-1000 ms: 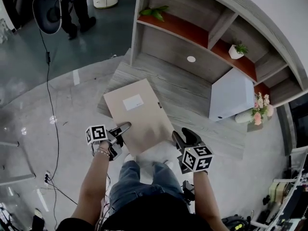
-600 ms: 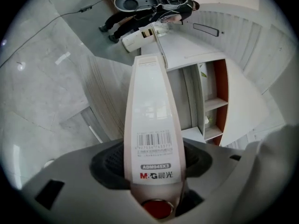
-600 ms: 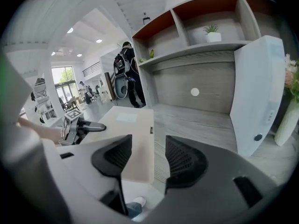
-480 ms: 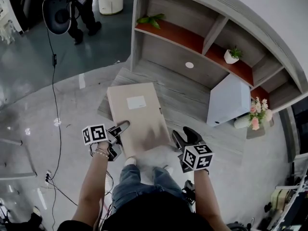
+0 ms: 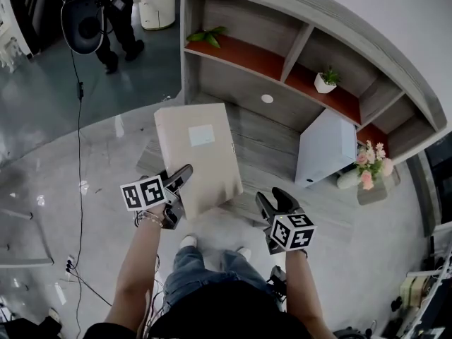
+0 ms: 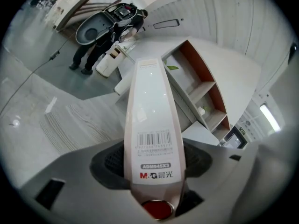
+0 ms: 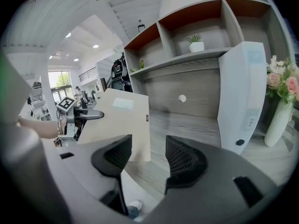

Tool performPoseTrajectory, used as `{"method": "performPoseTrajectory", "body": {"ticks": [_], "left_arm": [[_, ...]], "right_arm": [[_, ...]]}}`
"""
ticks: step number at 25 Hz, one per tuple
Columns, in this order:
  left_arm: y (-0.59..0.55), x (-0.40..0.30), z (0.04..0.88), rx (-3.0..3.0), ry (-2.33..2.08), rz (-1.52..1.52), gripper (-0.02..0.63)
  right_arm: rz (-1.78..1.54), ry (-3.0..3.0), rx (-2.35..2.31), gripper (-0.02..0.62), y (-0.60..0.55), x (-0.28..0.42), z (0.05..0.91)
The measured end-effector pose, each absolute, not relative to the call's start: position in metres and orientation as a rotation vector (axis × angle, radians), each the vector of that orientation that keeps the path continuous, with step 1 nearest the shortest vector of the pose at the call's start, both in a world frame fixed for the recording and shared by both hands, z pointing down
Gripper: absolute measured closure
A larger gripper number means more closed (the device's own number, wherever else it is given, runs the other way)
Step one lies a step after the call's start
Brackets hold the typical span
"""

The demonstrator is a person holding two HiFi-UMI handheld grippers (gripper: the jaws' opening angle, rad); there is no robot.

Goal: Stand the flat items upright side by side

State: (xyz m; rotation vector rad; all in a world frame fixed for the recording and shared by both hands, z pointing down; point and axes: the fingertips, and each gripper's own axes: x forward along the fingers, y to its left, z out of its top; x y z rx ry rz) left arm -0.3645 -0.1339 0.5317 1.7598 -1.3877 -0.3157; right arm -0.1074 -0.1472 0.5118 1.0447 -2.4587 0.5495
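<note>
Your left gripper (image 5: 181, 183) is pinching the beige file box (image 5: 200, 154) alone — right gripper (image 5: 275, 199) gaping empty — risking it twisting loose.

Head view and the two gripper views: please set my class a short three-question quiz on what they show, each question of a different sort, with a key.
1. Multiple choice: which claw grips the beige file box? A) left B) right C) neither
2. True or false: the right claw is shut on something.
3. Fill the gap: the white file box stands ____ on the lower shelf board.
Key: 1 A, the left claw clamps it across its narrow side. 2 false: its jaws, which have just been opening, stand apart with nothing between them. 3 upright.
</note>
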Motion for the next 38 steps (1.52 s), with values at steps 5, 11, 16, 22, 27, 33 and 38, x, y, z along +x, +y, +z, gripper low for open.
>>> {"method": "performPoseTrajectory", "body": {"ticks": [5, 11, 16, 22, 27, 33, 38], "left_arm": [[-0.148, -0.358, 0.507, 1.837, -1.574, -0.260, 0.325], [-0.162, -0.337, 0.488, 1.934, -1.719, -0.179, 0.325], [-0.175, -0.321, 0.480, 1.989, -1.812, -0.121, 0.325], [-0.192, -0.289, 0.477, 2.075, -1.821, -0.024, 0.325], [-0.204, -0.256, 0.472, 2.145, -1.903, 0.060, 0.322], [-0.216, -0.208, 0.477, 2.224, -1.977, 0.187, 0.321], [-0.228, -0.167, 0.494, 2.264, -1.889, 0.320, 0.321]], "right_arm": [[0.561, -2.445, 1.070, 0.362, -0.145, -0.092, 0.514], [0.570, -2.447, 1.127, 0.362, -0.147, -0.070, 0.509], [0.577, -2.430, 1.157, 0.362, -0.149, -0.054, 0.510], [0.607, -2.430, 1.180, 0.362, -0.153, -0.037, 0.511], [0.625, -2.419, 1.192, 0.362, -0.154, -0.021, 0.516], [0.645, -2.405, 1.237, 0.362, -0.159, 0.010, 0.517], [0.663, -2.398, 1.259, 0.362, -0.162, 0.031, 0.519]]}}
